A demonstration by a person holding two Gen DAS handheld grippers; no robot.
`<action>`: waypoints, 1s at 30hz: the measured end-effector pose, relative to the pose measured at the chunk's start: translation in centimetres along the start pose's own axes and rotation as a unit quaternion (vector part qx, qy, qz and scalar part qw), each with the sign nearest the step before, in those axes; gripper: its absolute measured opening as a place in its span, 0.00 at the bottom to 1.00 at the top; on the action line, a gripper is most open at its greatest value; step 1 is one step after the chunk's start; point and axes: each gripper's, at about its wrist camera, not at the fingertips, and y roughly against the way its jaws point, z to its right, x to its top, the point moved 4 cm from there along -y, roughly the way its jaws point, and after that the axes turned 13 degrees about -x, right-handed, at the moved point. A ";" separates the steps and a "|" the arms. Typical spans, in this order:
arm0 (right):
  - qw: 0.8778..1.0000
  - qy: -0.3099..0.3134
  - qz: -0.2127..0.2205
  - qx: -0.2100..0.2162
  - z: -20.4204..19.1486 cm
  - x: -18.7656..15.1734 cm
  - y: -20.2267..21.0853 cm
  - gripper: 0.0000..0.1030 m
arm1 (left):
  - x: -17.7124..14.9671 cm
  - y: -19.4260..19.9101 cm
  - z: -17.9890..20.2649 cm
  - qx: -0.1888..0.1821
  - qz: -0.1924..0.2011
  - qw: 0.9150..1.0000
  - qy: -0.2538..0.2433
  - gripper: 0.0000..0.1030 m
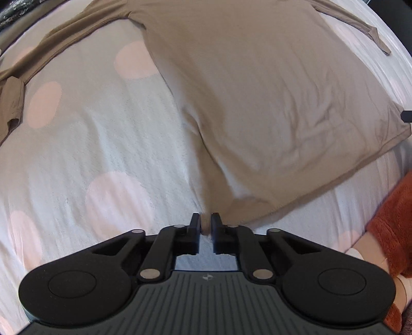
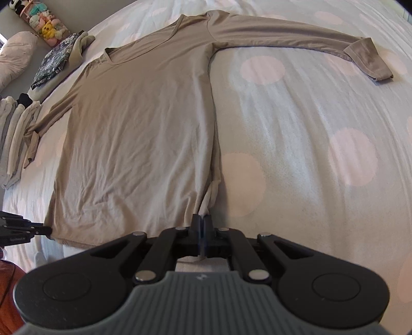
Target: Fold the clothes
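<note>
Right wrist view: your right gripper [image 2: 201,225] and left gripper [image 1: 205,226] each pinch a hem corner of the beige long-sleeved shirt [image 2: 139,123]. You are starting the fold; next, lift both corners evenly toward the neckline.

The shirt [image 1: 257,103] is running off the top edge of the left wrist view, its collar out of sight. The left hand-held gripper [image 2: 49,230] is showing only its tip at the right wrist view's left edge. The toys [image 2: 43,20] are staying too small to tell apart.
</note>
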 end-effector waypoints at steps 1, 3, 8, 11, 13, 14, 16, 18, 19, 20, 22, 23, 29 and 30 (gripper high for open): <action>1.000 -0.003 0.000 0.004 0.2 0.1 0.3 0.03 | -0.1 0.8 0.1 -0.006 0.005 1.000 0.004 0.03; 1.000 -0.011 0.001 0.020 0.4 0.2 1.4 0.03 | -0.2 2.4 0.4 -0.019 0.015 1.000 0.011 0.02; 1.000 0.018 0.006 0.016 0.0 0.3 3.8 0.01 | -0.1 6.2 0.3 -0.046 0.025 0.998 0.036 0.02; 0.999 0.045 0.001 -0.017 -0.3 0.2 2.9 0.01 | 0.0 5.1 -0.3 -0.026 0.008 0.999 0.045 0.02; 0.998 0.051 -0.010 -0.025 -0.3 0.1 1.7 0.01 | 0.0 4.1 -0.7 -0.012 -0.003 0.999 0.052 0.02; 0.998 0.055 -0.014 -0.033 -0.3 0.0 1.1 0.01 | -0.1 3.5 -0.9 -0.009 -0.008 0.998 0.054 0.02; 0.997 0.061 -0.020 -0.040 -0.2 -0.2 0.2 0.01 | -0.3 2.5 -1.8 -0.008 -0.016 0.998 0.065 0.02; 0.996 0.069 -0.021 -0.047 -0.3 -0.3 -0.4 0.01 | -0.4 1.6 -2.4 -0.008 -0.022 0.997 0.077 0.03; 0.995 0.076 -0.021 -0.053 -0.5 -0.3 -0.6 0.01 | -0.4 1.2 -2.6 -0.008 -0.024 0.996 0.084 0.03; 0.994 0.084 -0.023 -0.062 -0.7 -0.3 -0.9 0.01 | -0.4 0.7 -2.9 -0.009 -0.027 0.996 0.090 0.03; 0.992 0.099 -0.028 -0.075 -1.1 -0.3 -1.5 0.01 | -0.4 -0.1 -3.1 -0.008 -0.033 0.995 0.097 0.04; 0.991 0.104 -0.034 -0.079 -1.3 -0.3 -1.7 0.02 | -0.5 -0.4 -3.1 -0.006 -0.036 0.995 0.097 0.07; 0.996 0.072 0.004 -0.044 -0.2 0.1 0.6 0.14 | -0.5 1.7 -2.8 -0.016 0.008 0.996 0.087 0.30; 0.998 0.058 0.015 -0.031 0.4 0.4 1.2 0.16 | -0.3 2.6 -2.7 -0.017 0.020 0.996 0.085 0.36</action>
